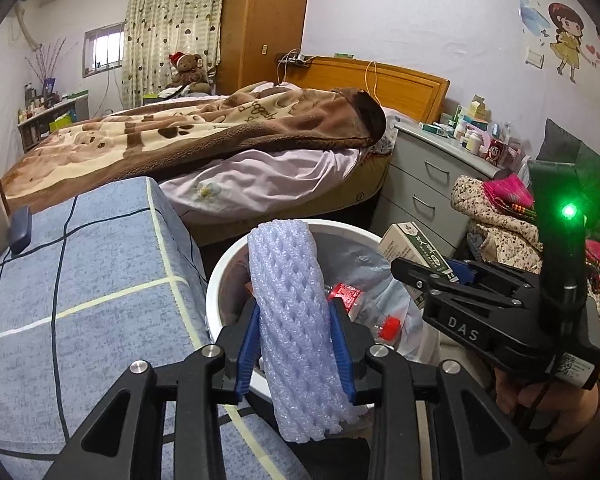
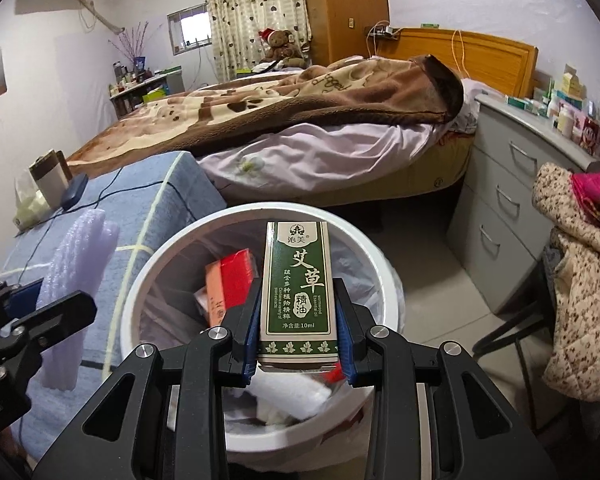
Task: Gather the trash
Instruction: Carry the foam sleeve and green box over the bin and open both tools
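The left gripper [image 1: 296, 344] is squeezing a foam sleeve [image 1: 296, 320] between its blue pads, holding it upright over the near rim of the white bin [image 1: 220, 276]. The right gripper [image 2: 300, 344] is clamping a green carton [image 2: 296, 292], which is standing above the bin's open mouth [image 2: 140, 292].

Inside the bin, a plastic liner is cradling a red-capped bottle [image 1: 356, 304] and a red packet [image 2: 228, 280]; deeper down everything is blurring into white scraps I can't identify. The sleeve's lower end is hanging below the pads, and the carton is covering the middle of the bin.

A blue checked cloth [image 1: 80, 300] is butting against the bin on the left, with a mug [image 2: 50, 182] sitting far back on it. Beyond the bin a bed [image 2: 300, 128] is filling the room, drawers [image 2: 512, 216] standing to its right. Bare floor tiles [image 2: 440, 300] are showing between bin and drawers.
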Demonstrator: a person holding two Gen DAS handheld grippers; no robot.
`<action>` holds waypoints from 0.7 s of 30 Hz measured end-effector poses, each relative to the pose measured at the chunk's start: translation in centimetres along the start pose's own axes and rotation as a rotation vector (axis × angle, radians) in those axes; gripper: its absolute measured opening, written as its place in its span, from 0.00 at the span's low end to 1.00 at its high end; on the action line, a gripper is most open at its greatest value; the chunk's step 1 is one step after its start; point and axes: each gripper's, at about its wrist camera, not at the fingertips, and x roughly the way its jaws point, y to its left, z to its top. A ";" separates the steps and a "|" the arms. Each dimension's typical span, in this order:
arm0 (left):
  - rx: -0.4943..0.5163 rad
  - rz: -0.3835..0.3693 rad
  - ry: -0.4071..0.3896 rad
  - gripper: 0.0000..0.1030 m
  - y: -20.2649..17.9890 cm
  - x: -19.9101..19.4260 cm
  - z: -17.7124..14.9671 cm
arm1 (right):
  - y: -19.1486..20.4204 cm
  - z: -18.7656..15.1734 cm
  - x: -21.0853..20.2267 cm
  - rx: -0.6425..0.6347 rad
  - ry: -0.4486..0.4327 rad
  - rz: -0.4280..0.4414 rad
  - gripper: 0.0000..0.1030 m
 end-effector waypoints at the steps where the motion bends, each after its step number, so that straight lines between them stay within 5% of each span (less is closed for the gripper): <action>1: -0.003 -0.002 0.001 0.36 0.0 0.1 0.1 | -0.1 0.0 0.2 0.000 0.007 -0.003 0.32; 5: 0.001 0.003 -0.001 0.53 -0.3 0.4 0.2 | -0.1 0.1 0.4 -0.006 0.017 -0.029 0.36; 7: -0.002 0.003 0.003 0.56 -0.3 0.5 0.4 | -0.1 0.2 0.5 -0.008 0.017 -0.038 0.57; 8: -0.007 -0.003 0.001 0.56 -0.2 0.6 0.4 | -0.1 0.2 0.5 -0.005 0.018 -0.038 0.58; 21: -0.030 0.059 -0.032 0.57 0.4 -1.4 -0.3 | 0.2 -0.3 -1.4 0.030 -0.034 -0.030 0.58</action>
